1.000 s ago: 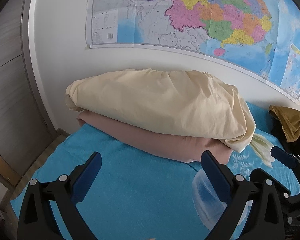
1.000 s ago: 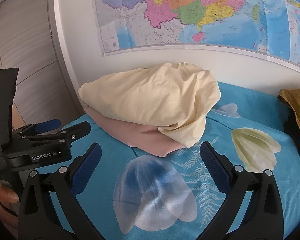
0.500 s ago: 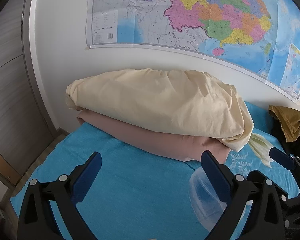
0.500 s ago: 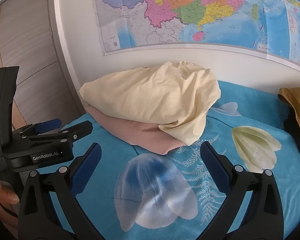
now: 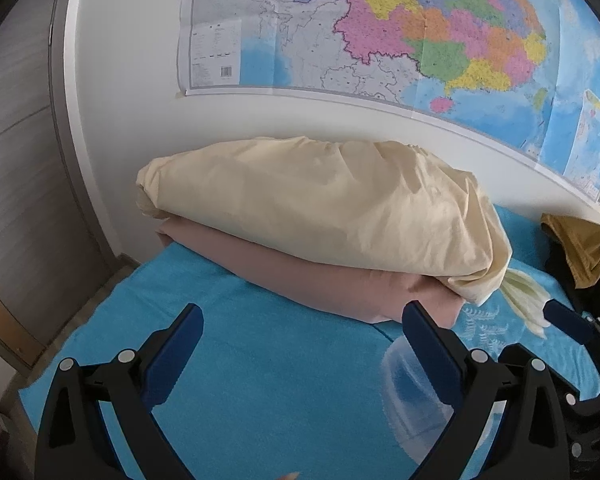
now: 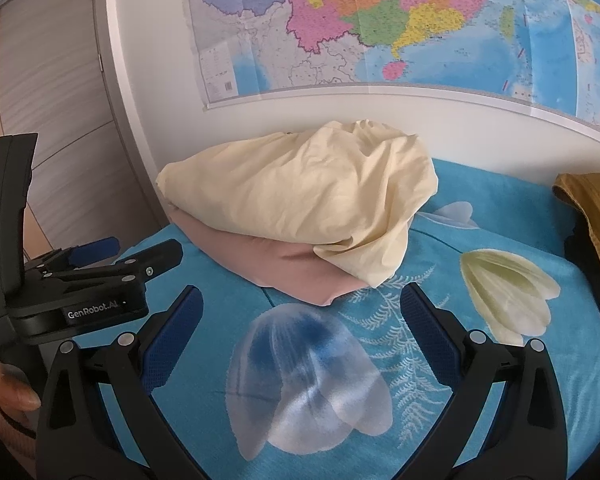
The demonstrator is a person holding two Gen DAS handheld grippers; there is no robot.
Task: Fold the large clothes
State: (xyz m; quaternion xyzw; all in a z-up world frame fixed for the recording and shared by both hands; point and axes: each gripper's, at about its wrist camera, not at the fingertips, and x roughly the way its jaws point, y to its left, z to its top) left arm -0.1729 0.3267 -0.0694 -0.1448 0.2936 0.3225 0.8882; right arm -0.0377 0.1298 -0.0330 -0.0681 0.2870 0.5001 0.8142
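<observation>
A folded cream cloth [image 5: 320, 204] [image 6: 300, 196] lies on top of a folded pink cloth [image 5: 332, 284] [image 6: 268, 264], stacked on the turquoise flowered bedspread [image 5: 260, 368] [image 6: 440, 380] near the wall. My left gripper [image 5: 302, 332] hovers open over the bedspread in front of the stack, holding nothing. My right gripper [image 6: 300, 316] is open too, short of the stack's right end, with nothing between its fingers. The left gripper's body [image 6: 84, 280] shows at the left of the right wrist view, held by a hand [image 6: 12, 392].
A mustard garment [image 5: 580, 248] [image 6: 592, 216] on dark clothing lies at the bed's right side. A large map [image 5: 420, 28] hangs on the white wall behind. A wooden wardrobe door [image 5: 16, 184] stands left of the bed, with floor below the bed's left edge.
Both grippers have crept slightly forward towards the stack; the stack looks marginally nearer. Both stay open and nothing has been grasped.
</observation>
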